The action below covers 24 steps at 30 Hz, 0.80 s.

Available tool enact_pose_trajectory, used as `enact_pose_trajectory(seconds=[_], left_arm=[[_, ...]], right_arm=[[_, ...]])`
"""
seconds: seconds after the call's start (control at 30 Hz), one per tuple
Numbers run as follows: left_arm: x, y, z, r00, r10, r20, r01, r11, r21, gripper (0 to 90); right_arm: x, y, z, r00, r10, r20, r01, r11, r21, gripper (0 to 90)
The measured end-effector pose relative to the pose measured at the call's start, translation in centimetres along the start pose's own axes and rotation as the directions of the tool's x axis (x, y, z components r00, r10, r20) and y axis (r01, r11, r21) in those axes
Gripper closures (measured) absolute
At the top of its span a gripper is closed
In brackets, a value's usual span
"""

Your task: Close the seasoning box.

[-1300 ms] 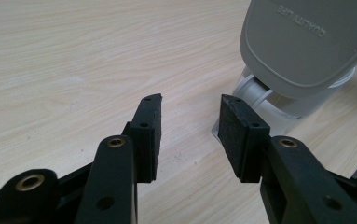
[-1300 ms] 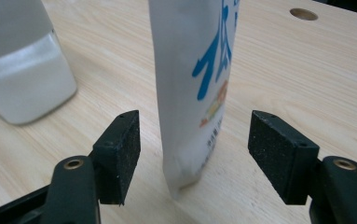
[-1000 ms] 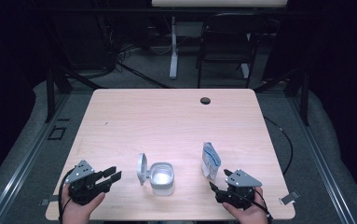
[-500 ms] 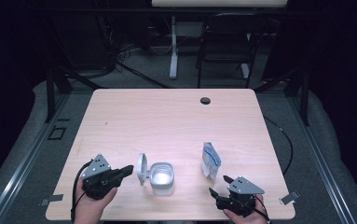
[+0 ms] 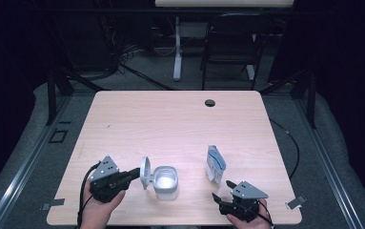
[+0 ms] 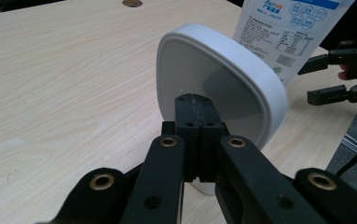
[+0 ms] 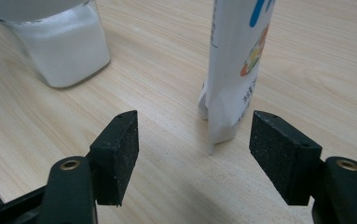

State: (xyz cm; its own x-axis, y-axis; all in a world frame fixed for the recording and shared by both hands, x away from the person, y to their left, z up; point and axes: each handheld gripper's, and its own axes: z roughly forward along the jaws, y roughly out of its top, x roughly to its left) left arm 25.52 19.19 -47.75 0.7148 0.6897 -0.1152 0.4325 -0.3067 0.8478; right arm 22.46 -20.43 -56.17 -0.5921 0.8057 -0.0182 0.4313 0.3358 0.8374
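High view showed the left tool (image 5: 133, 175) had just closed, jaws together against the hinged lid (image 5: 145, 171) of the white jar (image 5: 165, 182); right tool (image 5: 223, 190) stood open near the pouch (image 5: 215, 163), ungripped.

Lab, bare table (image 5: 180, 124), cables (image 5: 123, 67), dark surround

Raised lid (image 6: 216, 88) stands directly ahead of the left jaws, blocking passage. Right jaws: bare table (image 7: 167, 135) between them, pouch (image 7: 234, 70) just beyond.
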Motion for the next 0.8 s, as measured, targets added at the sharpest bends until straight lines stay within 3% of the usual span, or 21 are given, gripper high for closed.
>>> enact_pose_trajectory(seconds=[0.33,0.8], left_arm=[[-0.6,0.2,0.7,0.9999,0.011,0.012,-0.011,0.9999,0.006,90.0],[-2.3,0.6,2.8,0.9977,0.033,0.059,-0.035,0.9990,0.029,90.0]], right_arm=[[0.1,-0.1,0.1,1.0000,-0.002,0.000,0.002,1.000,-0.001,32.8],[-0.1,-0.1,0.2,1.0000,-0.001,0.006,0.001,1.000,0.004,32.8]])
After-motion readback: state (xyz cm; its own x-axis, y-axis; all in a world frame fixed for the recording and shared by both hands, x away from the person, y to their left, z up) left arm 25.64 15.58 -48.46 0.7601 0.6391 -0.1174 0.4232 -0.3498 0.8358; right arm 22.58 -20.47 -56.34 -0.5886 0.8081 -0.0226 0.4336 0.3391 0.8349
